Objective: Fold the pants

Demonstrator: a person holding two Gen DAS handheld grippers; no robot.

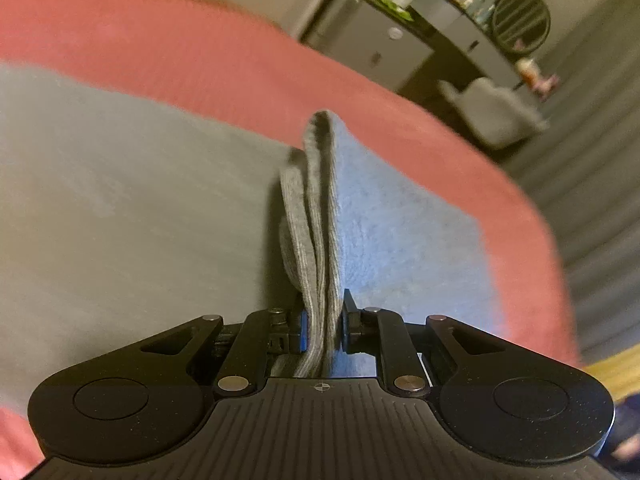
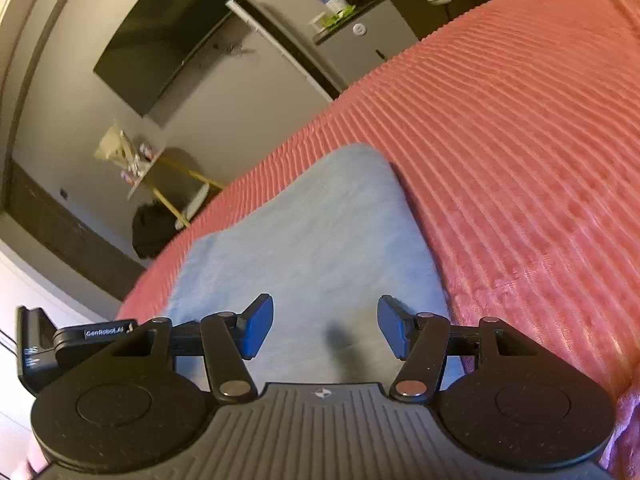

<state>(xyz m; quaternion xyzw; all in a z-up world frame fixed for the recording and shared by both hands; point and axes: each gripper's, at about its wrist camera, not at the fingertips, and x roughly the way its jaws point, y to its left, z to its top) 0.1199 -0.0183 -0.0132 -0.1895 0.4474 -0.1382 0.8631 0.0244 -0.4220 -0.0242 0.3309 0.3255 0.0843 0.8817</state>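
The grey pants (image 1: 120, 208) lie spread on a pink ribbed bedspread (image 1: 168, 44). My left gripper (image 1: 323, 326) is shut on a bunched, layered edge of the pants, and the pinched fold (image 1: 316, 200) stands up ahead of the fingers. In the right wrist view the pants (image 2: 312, 240) lie flat on the bedspread (image 2: 520, 140). My right gripper (image 2: 326, 326) is open and empty just above the cloth, its blue pads (image 2: 258, 326) wide apart.
The bed edge (image 1: 536, 240) curves close on the right of the left wrist view, with striped floor beyond. A dark cabinet with bottles (image 1: 420, 36) and a grey chair (image 1: 492, 112) stand past it. A wall television (image 2: 160, 36) and a small yellow-legged table (image 2: 160, 176) stand beyond the bed.
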